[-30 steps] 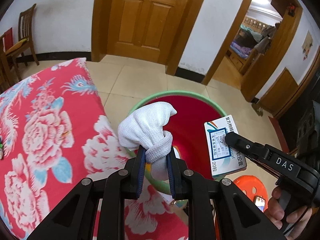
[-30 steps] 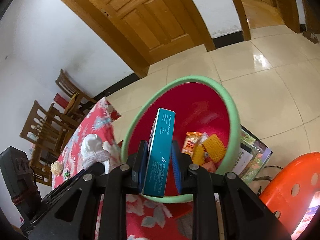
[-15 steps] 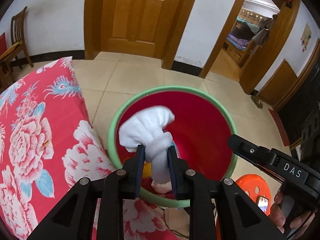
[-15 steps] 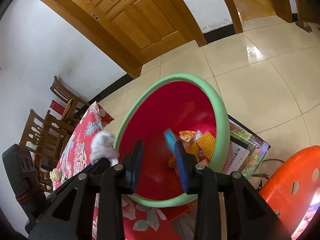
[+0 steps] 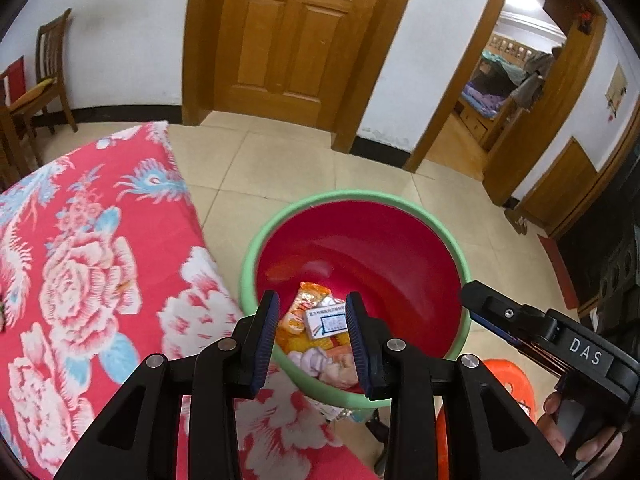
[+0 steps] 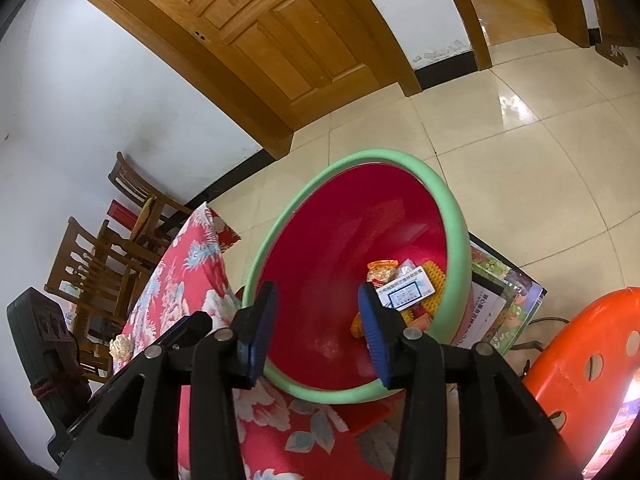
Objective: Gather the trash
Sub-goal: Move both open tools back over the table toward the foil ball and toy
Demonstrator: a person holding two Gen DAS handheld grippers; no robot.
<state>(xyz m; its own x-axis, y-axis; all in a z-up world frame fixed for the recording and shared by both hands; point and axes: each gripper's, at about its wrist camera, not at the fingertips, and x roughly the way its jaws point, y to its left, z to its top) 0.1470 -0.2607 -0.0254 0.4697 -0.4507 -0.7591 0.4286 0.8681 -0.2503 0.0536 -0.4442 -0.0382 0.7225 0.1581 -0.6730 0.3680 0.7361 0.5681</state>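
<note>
A red bin with a green rim [image 5: 352,194] [image 6: 452,208] stands on the floor beside the table. My left gripper [image 5: 312,304] hangs over its near edge, jaws opening, with nothing between them. My right gripper [image 6: 316,296] is also above the bin, jaws opening and empty; it shows at the right of the left wrist view [image 5: 480,304], held by a hand. In the bin lie a white medicine box [image 5: 326,322] [image 6: 406,290], an orange snack wrapper [image 5: 308,300] [image 6: 382,272], a white cloth bundle [image 5: 312,360] and other scraps.
The table with a red floral cloth [image 5: 100,260] [image 6: 192,280] is left of the bin, with a small crumpled item [image 6: 120,346] on it. An orange stool [image 6: 592,344] stands at the right. Printed cartons [image 6: 504,296] lie behind the bin. Wooden chairs [image 6: 100,264] stand by the wall.
Both grippers have opened. The white cloth bundle left my left gripper and the teal-and-white box left my right gripper; both now lie in the bin.
</note>
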